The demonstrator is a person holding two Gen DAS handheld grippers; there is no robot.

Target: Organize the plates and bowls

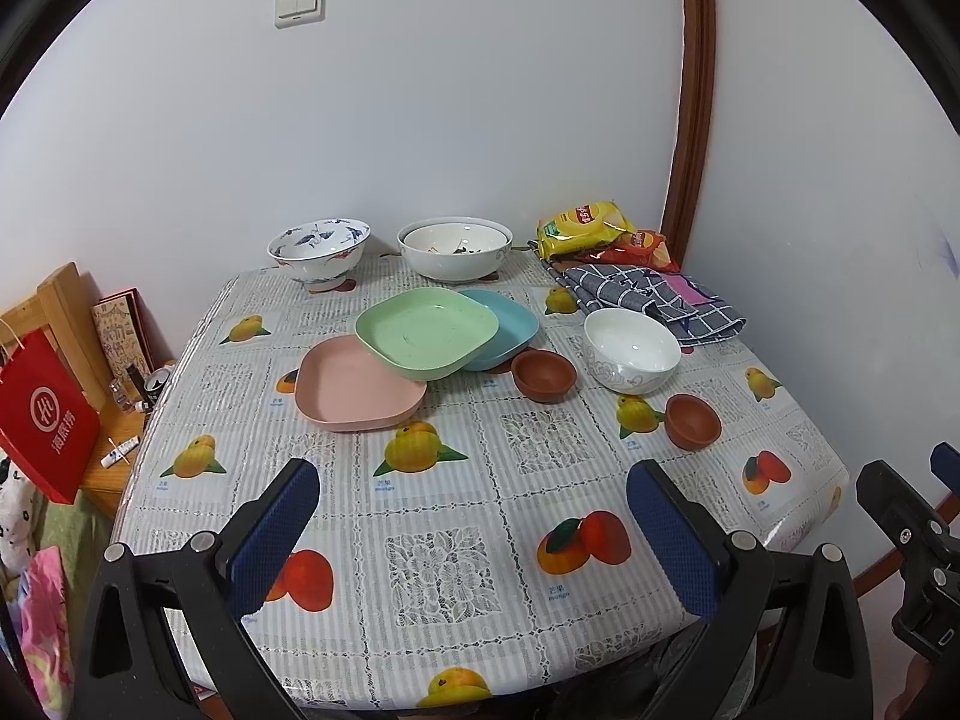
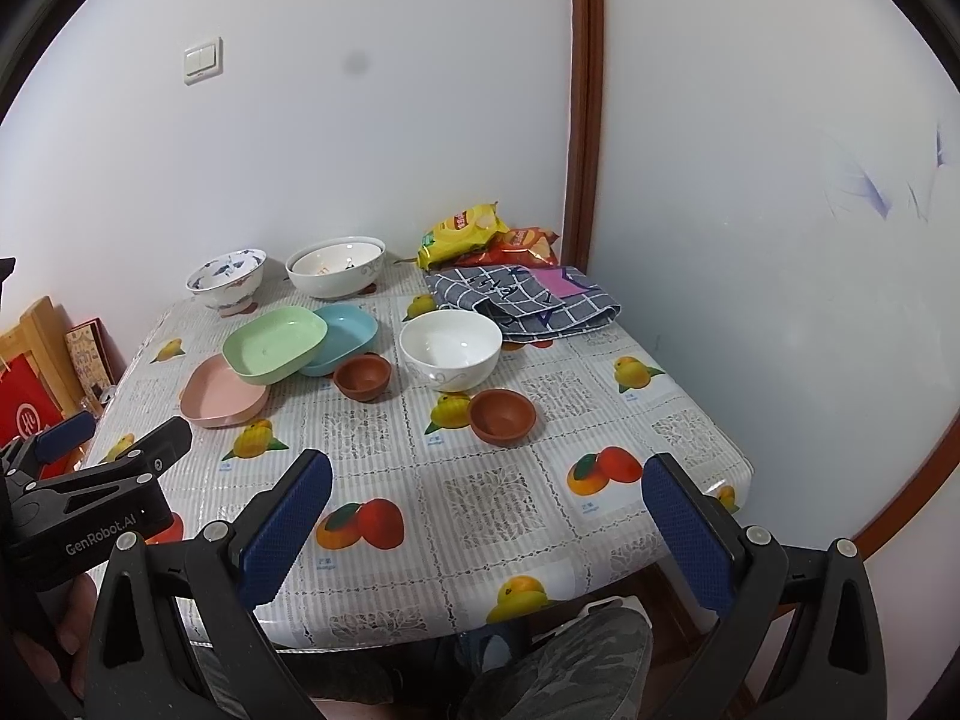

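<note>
Left gripper (image 1: 474, 516): fingers released, near edge of surface (image 1: 480, 630).
Right gripper (image 2: 489, 516): fingers released.
Green plate (image 1: 426, 330): overlapping pink plate (image 1: 354, 387) and blue plate (image 1: 510, 327).

A table (image 1: 456, 480) stands in a room corner. At its centre, three square plates (image 1: 427, 331) overlap, the middle one resting on the other two. Behind them, near the wall, sit a patterned bowl (image 1: 318, 251) on the left and two nested bowls (image 1: 454, 253) to its right. Right of the plates are a small cup (image 1: 543, 375), then a bowl (image 1: 631, 349), with another small cup (image 1: 692, 421) nearer the front. A folded cloth (image 1: 651, 299) and snack bags (image 1: 591, 234) lie at the back right.
</note>
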